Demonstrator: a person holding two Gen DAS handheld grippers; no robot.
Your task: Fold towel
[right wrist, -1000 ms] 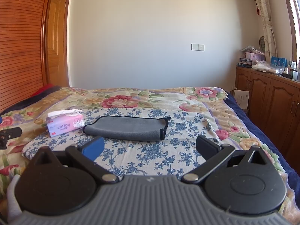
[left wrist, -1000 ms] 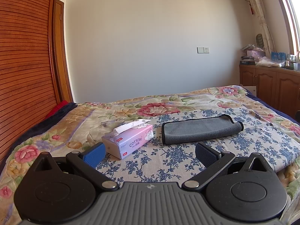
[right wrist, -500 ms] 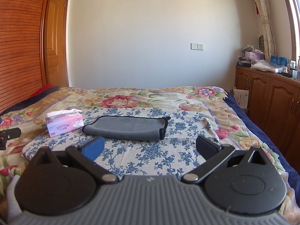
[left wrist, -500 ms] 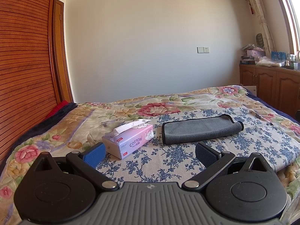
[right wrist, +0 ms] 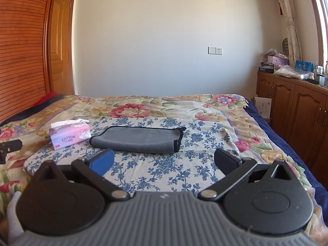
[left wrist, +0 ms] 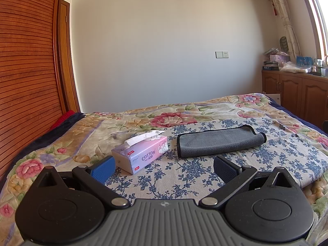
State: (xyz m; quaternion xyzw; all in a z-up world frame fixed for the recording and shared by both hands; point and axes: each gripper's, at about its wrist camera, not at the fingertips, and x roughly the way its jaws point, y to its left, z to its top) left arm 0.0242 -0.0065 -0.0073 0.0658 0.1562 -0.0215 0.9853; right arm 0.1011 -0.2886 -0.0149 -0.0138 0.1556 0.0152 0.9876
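A grey towel with a black hem (left wrist: 219, 141) lies folded in a long strip on the blue-flowered cloth on the bed; it also shows in the right wrist view (right wrist: 137, 140). My left gripper (left wrist: 164, 169) is open and empty, held back from the towel's near edge and above the cloth. My right gripper (right wrist: 164, 162) is open and empty, also short of the towel. Neither touches the towel.
A pink tissue box (left wrist: 141, 153) stands left of the towel, seen also in the right wrist view (right wrist: 69, 136). The blue-flowered cloth (right wrist: 164, 172) lies over a floral bedspread (left wrist: 174, 119). Wooden cabinets (right wrist: 291, 114) line the right wall; a slatted wooden wall (left wrist: 26, 71) is on the left.
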